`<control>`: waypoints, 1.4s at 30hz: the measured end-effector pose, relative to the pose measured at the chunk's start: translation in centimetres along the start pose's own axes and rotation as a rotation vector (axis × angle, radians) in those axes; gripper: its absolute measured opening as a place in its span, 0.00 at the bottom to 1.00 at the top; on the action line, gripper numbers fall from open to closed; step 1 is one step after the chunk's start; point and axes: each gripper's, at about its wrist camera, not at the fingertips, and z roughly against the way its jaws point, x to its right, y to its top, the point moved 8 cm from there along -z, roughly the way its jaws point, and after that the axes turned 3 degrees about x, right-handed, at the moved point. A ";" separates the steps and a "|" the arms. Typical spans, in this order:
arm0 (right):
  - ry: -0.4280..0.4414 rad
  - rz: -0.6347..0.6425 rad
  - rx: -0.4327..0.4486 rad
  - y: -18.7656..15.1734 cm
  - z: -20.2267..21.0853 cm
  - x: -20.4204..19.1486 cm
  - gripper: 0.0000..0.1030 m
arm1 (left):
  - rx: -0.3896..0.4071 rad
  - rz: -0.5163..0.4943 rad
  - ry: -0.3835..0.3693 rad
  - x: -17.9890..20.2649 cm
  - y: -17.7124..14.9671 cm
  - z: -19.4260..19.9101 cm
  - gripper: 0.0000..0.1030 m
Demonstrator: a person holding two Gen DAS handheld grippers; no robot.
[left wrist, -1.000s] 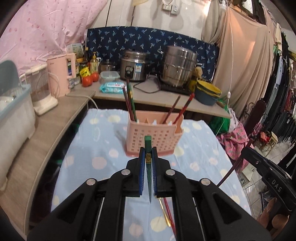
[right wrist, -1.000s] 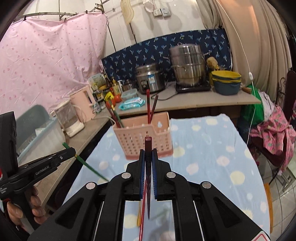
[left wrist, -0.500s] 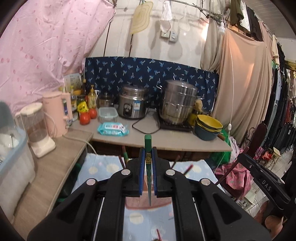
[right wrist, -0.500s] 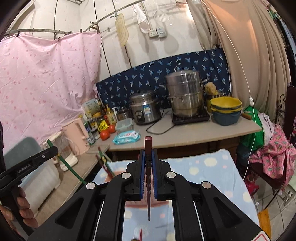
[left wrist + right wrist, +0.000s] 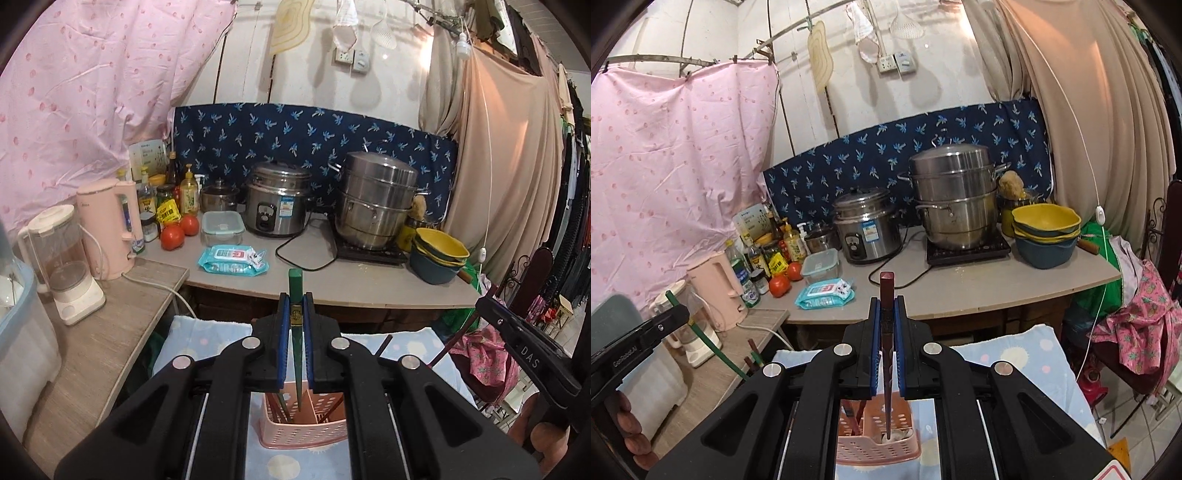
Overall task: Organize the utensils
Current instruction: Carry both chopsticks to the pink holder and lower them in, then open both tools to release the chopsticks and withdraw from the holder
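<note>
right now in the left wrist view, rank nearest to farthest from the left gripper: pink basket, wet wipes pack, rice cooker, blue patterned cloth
From the left gripper:
1. pink basket, directly below the fingertips.
2. wet wipes pack, on the counter's front, slightly left.
3. rice cooker, further back on the counter.
4. blue patterned cloth, against the wall behind.

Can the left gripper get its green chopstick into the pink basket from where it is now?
Probably yes. The left gripper is shut on the green chopstick, whose tip points down into the open top of the pink basket. Other chopsticks stand beside it, but the space under the tip looks free.
</note>
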 end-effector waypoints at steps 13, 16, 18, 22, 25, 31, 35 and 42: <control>0.011 0.025 -0.091 -3.9 -3.7 -0.8 0.07 | -0.076 -0.002 -0.003 -0.1 -3.0 -3.1 0.07; 0.004 0.025 -0.099 -4.3 -4.1 -0.6 0.07 | -0.084 -0.007 0.005 -0.1 -3.3 -3.4 0.07; 0.001 0.020 -0.104 -4.5 -4.2 -0.5 0.07 | -0.095 -0.004 0.006 -0.2 -3.6 -3.6 0.07; -0.008 0.008 -0.097 -4.6 -4.1 -0.3 0.15 | -0.090 -0.004 0.030 -0.4 -3.7 -3.5 0.29; -0.013 0.004 -0.087 -4.6 -3.8 -0.1 0.24 | -0.080 -0.011 0.040 -0.4 -3.6 -3.2 0.36; -0.013 0.003 -0.085 -4.6 -3.4 0.0 0.26 | -0.084 -0.013 0.034 -0.2 -3.7 -2.8 0.36; -0.010 0.009 -0.087 -4.8 -2.7 -0.2 0.26 | -0.082 -0.026 0.033 0.3 -3.9 -2.1 0.36; 0.001 0.030 -0.084 -5.6 -0.2 -1.2 0.27 | -0.077 -0.033 0.033 0.6 -4.3 0.0 0.36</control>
